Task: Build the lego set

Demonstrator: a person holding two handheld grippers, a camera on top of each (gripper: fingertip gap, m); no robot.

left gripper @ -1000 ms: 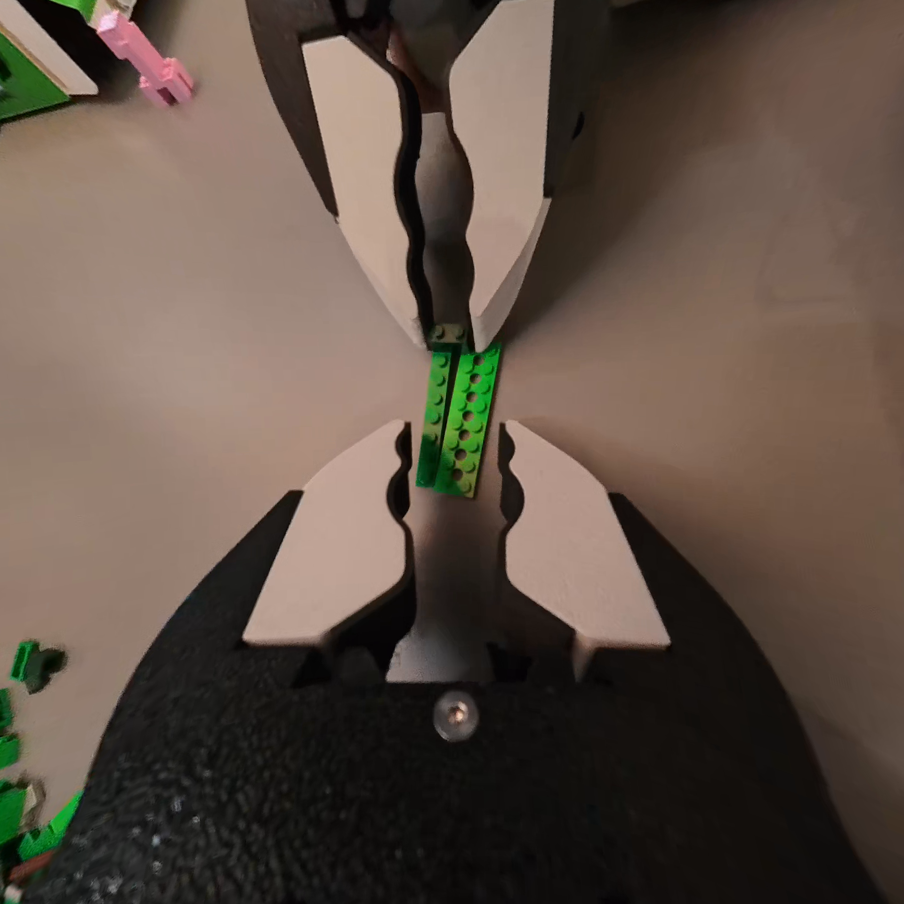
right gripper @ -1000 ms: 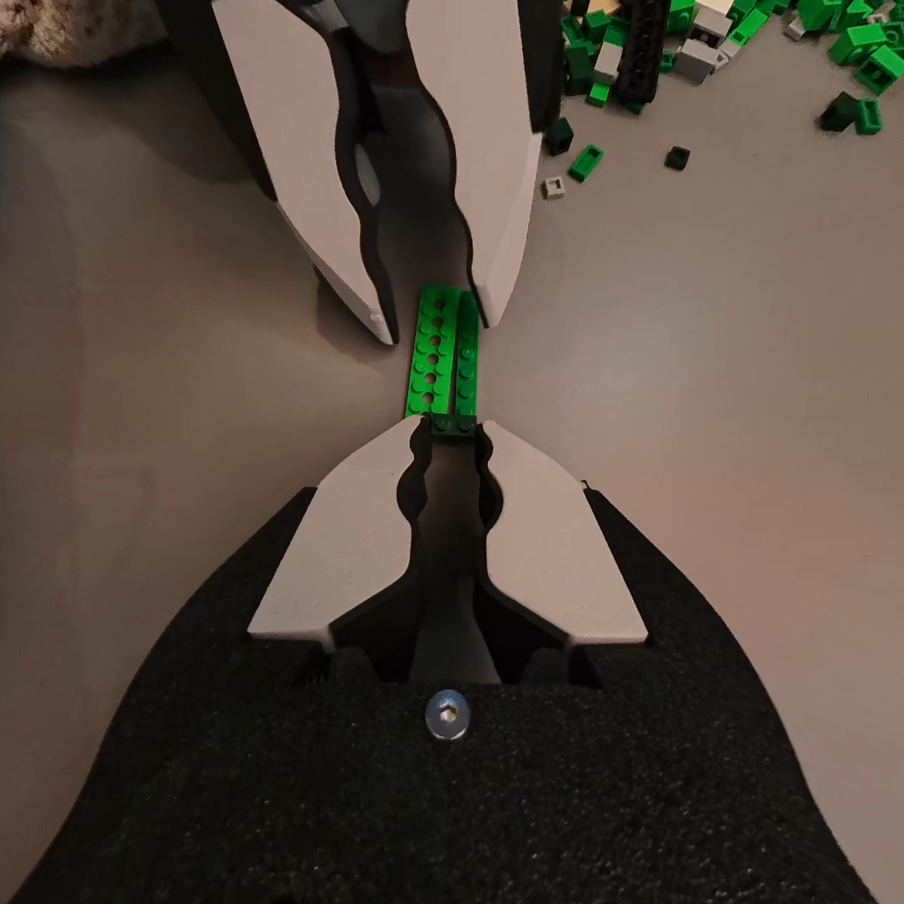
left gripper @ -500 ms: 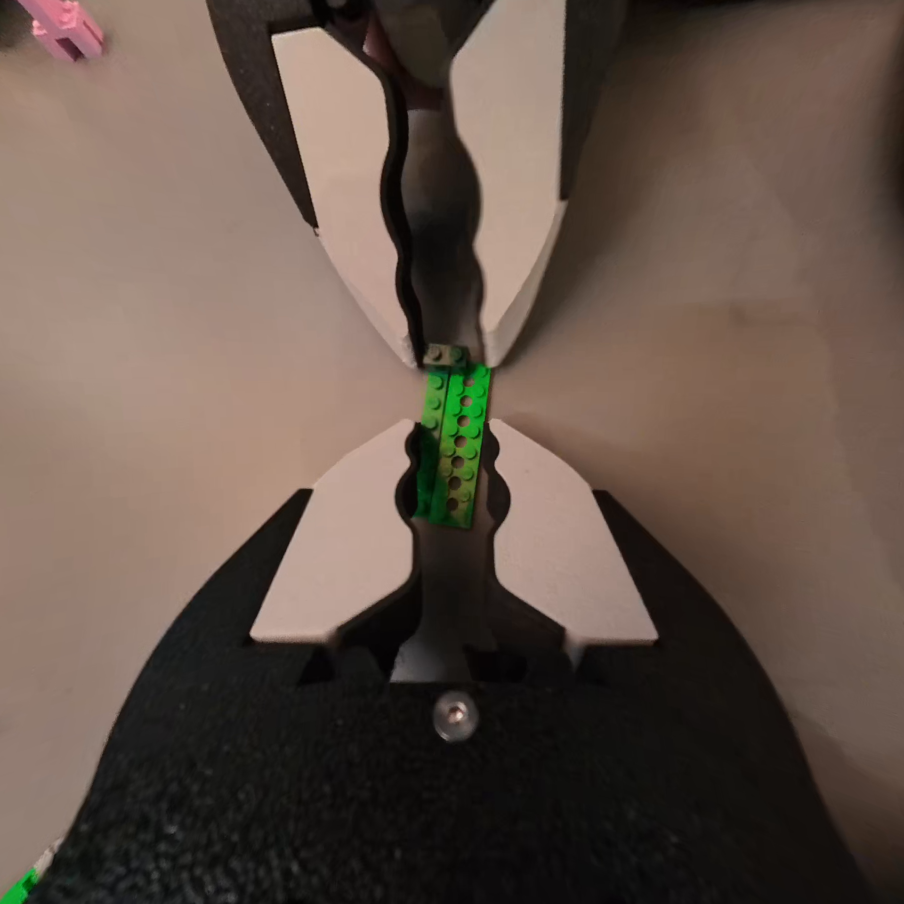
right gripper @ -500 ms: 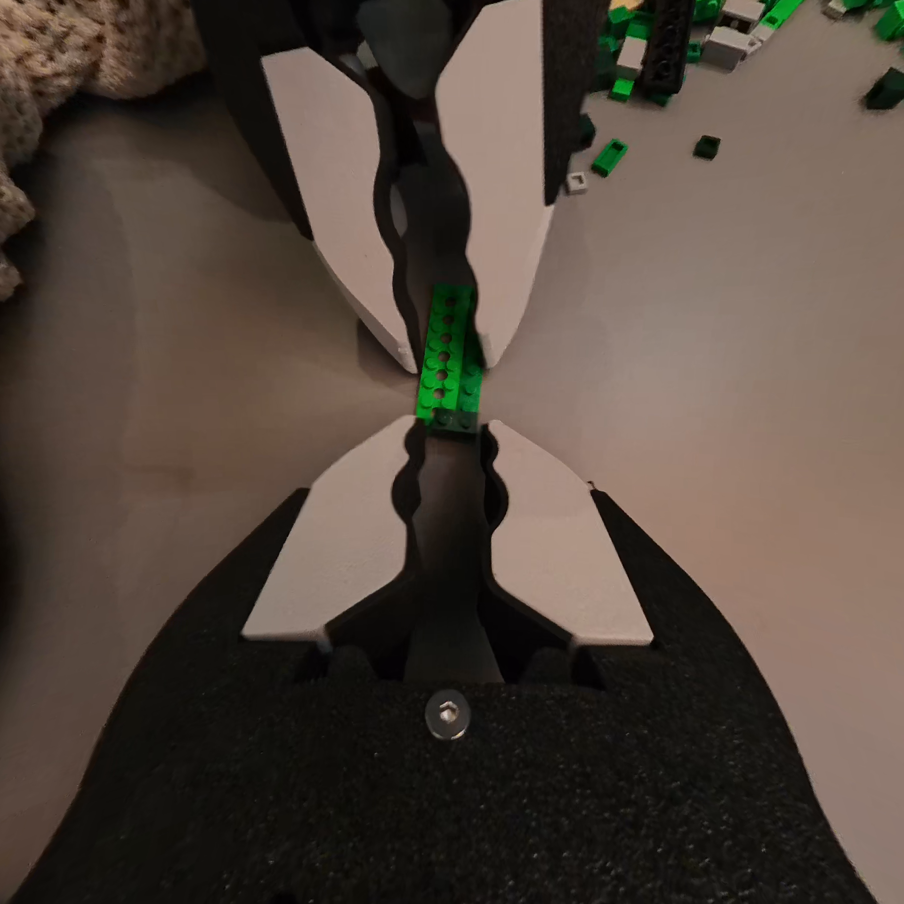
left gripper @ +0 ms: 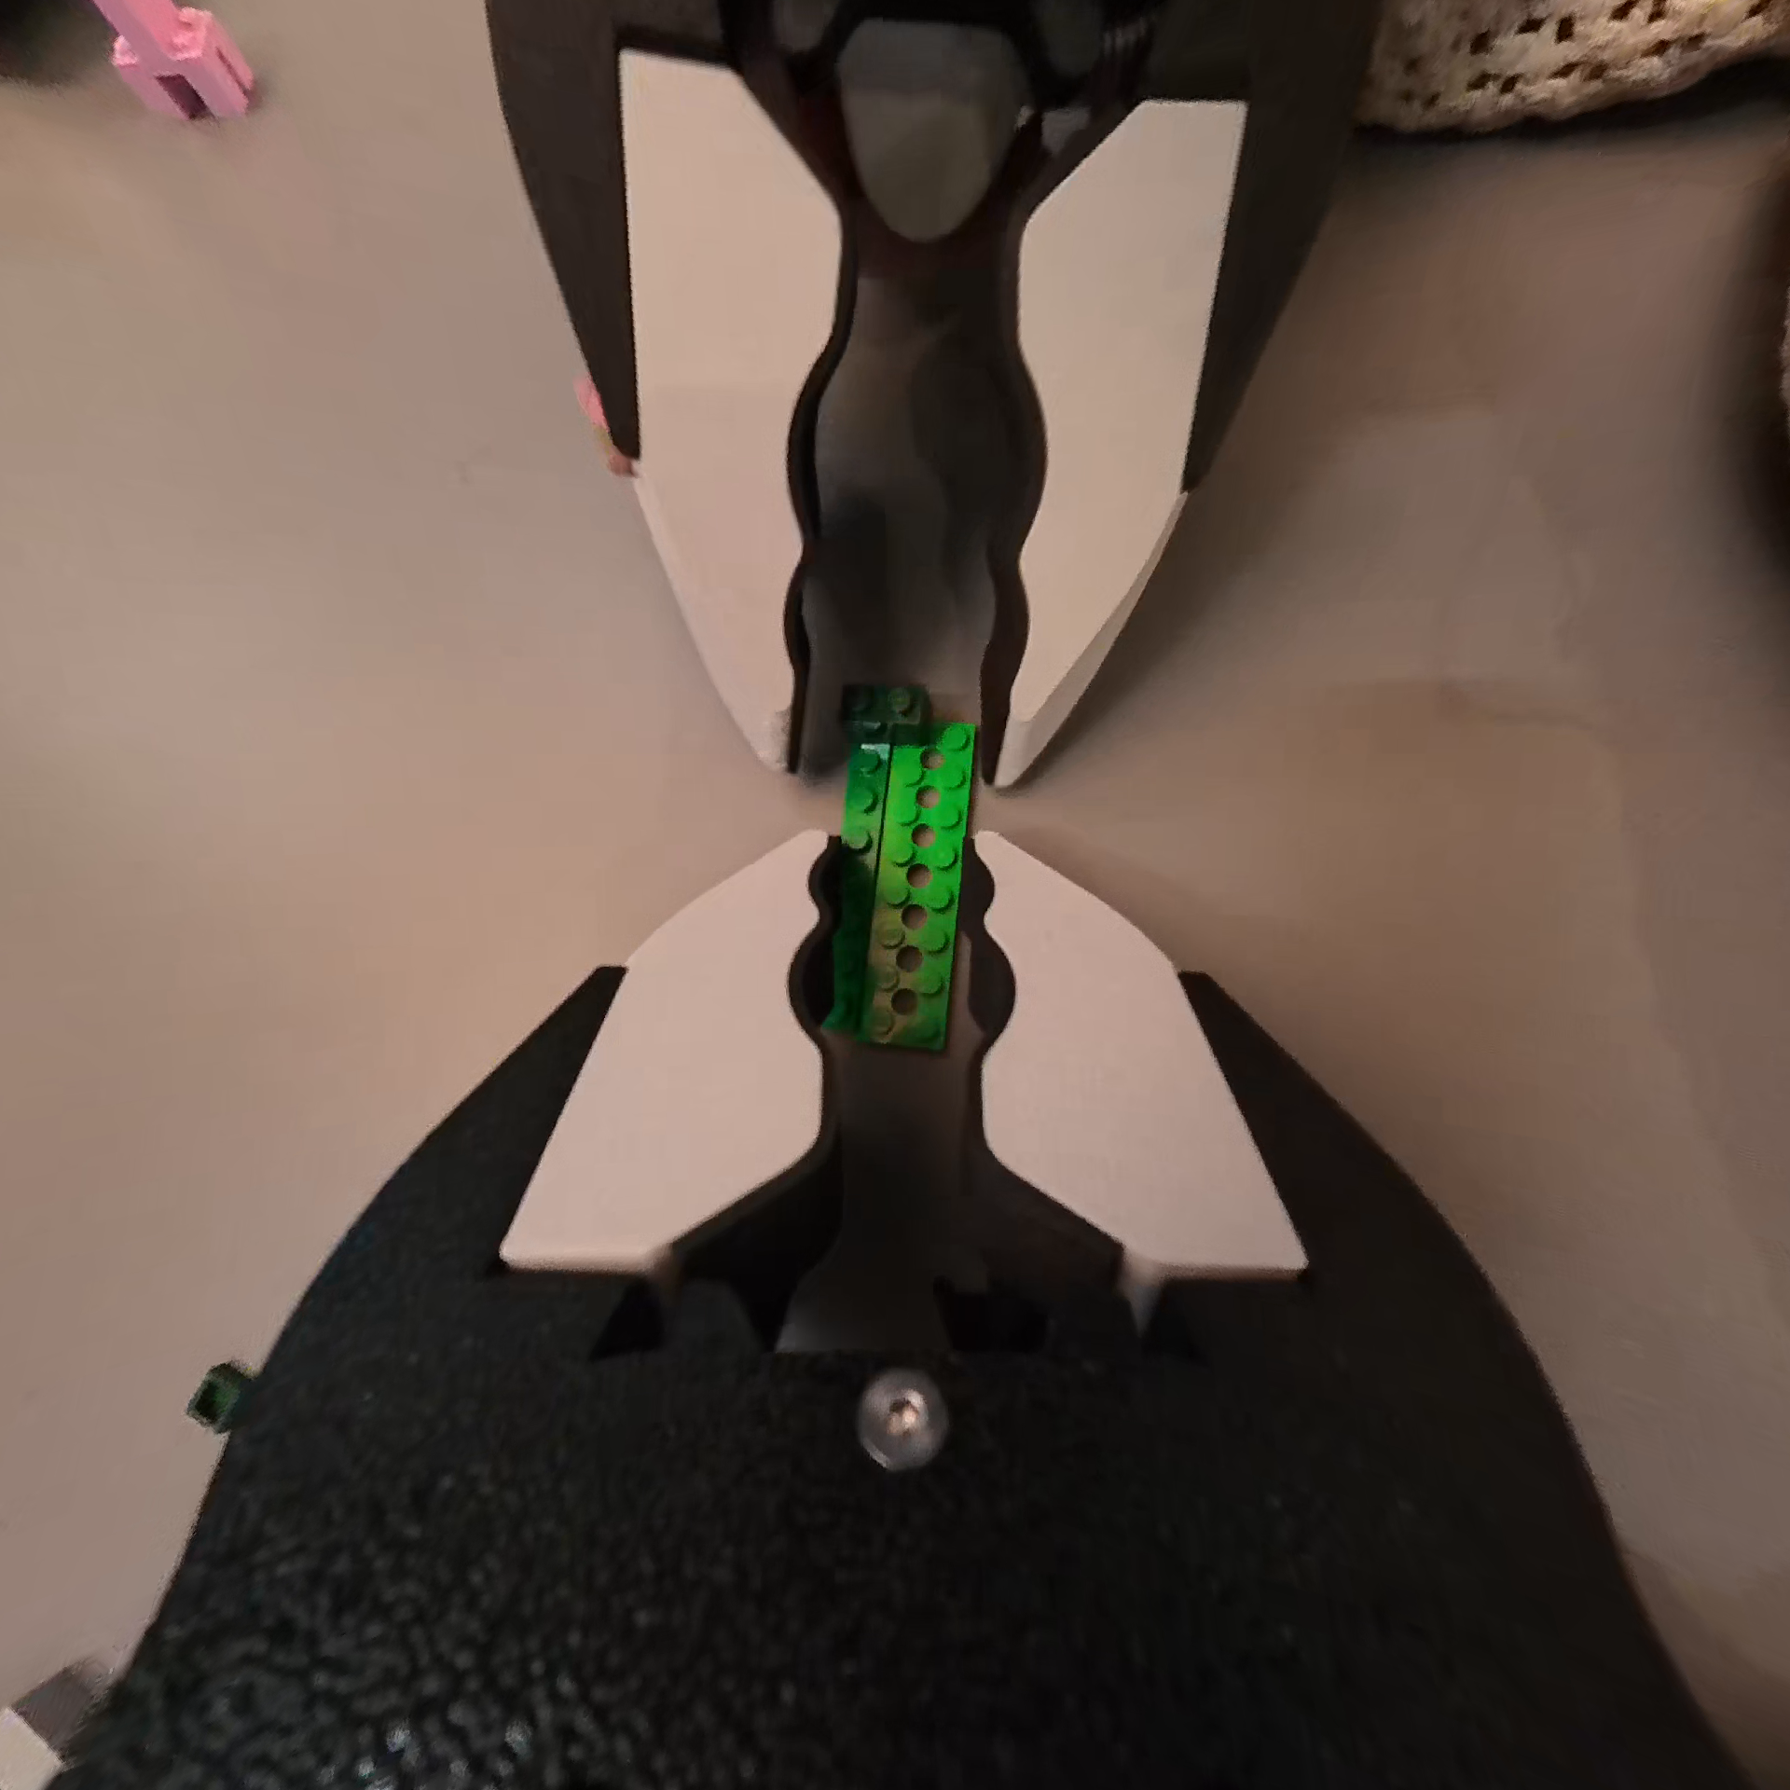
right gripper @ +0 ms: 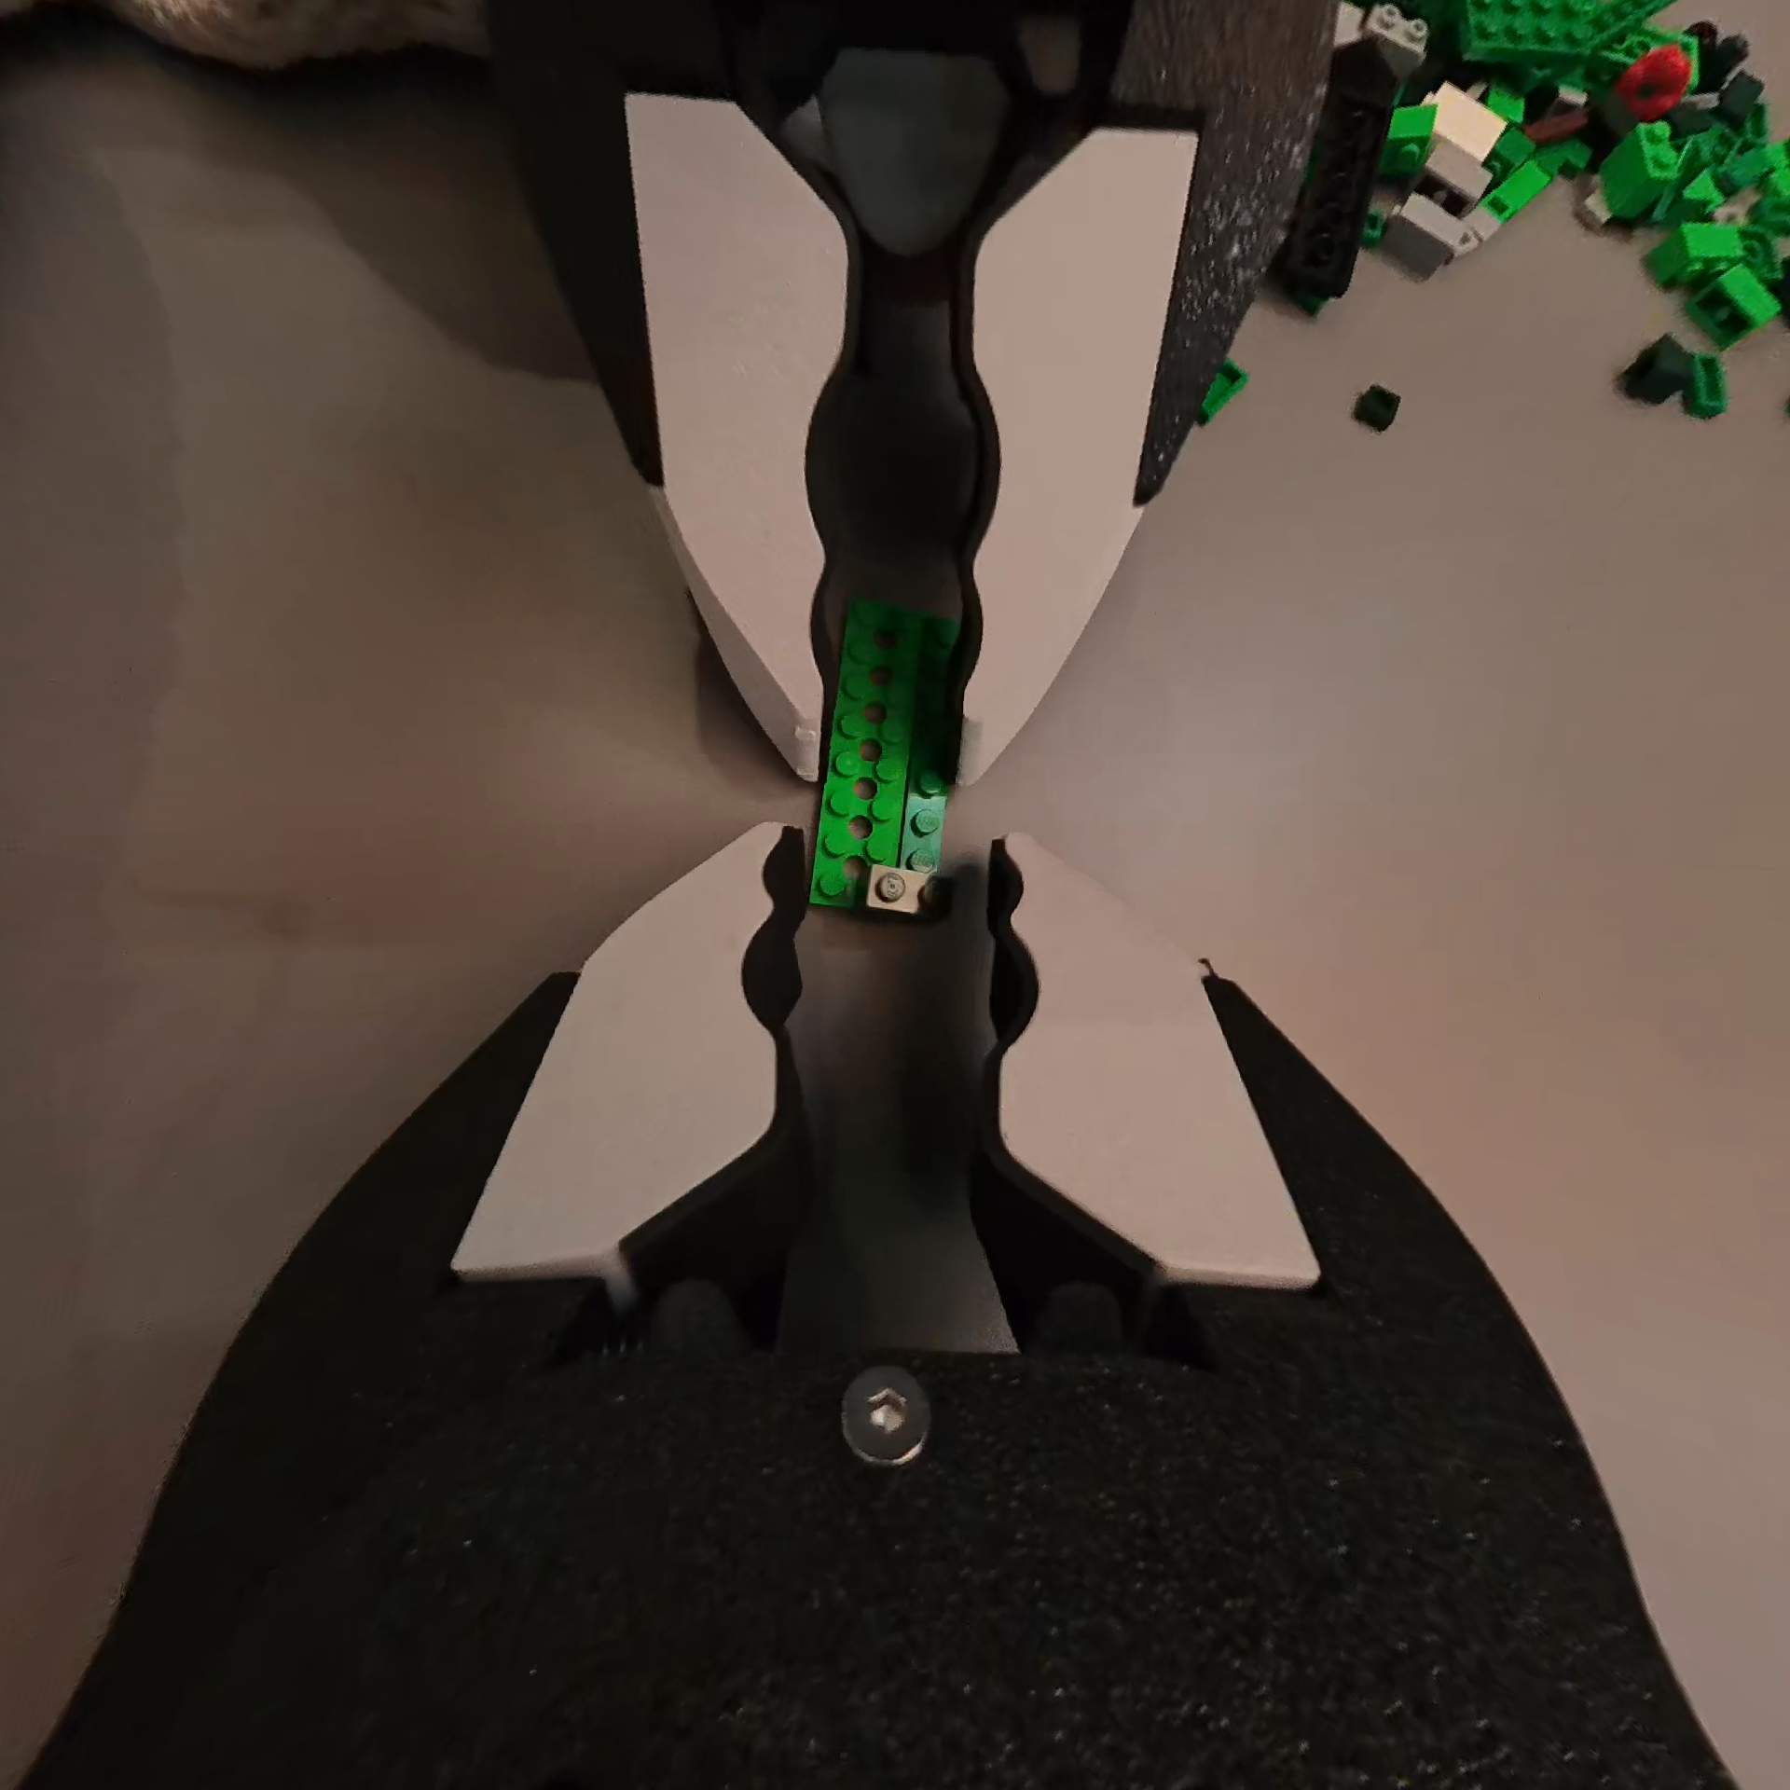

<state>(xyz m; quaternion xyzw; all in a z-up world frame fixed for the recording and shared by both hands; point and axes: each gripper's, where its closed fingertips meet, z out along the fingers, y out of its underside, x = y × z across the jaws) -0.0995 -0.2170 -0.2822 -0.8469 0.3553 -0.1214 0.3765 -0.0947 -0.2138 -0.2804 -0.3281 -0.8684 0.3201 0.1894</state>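
Since a second ago my right tool (right gripper: pixel 899 848) has let go of the dark green piece (left gripper: pixel 886 714) and spread wider, while my left tool (left gripper: pixel 901 852) has closed in around the near end of the green plate (left gripper: pixel 906 896). My left tool's pads sit narrow on either side of that plate, at its edges, so I hold it there; the plate runs lengthwise away from me, studs up, with a row of holes down its middle and a thinner green strip (left gripper: pixel 857 872) along its left side. At the far end the dark green piece lies across the plate, inside the gap of my right tool, which faces me from the top of the left wrist view. From the right wrist view my right tool stands open, its pads clear of the plate (right gripper: pixel 867 765) on both sides, and a small grey stud piece (right gripper: pixel 896 888) sits at the near end beside the dark green one. All of this hangs just over the table (right gripper: pixel 1356 872). A heap of loose bricks (right gripper: pixel 1589 155), mostly green, lies far right on the table, a pink piece (left gripper: pixel 184 68) lies far left, and a knitted cloth (left gripper: pixel 1569 58) shows at the far edge.
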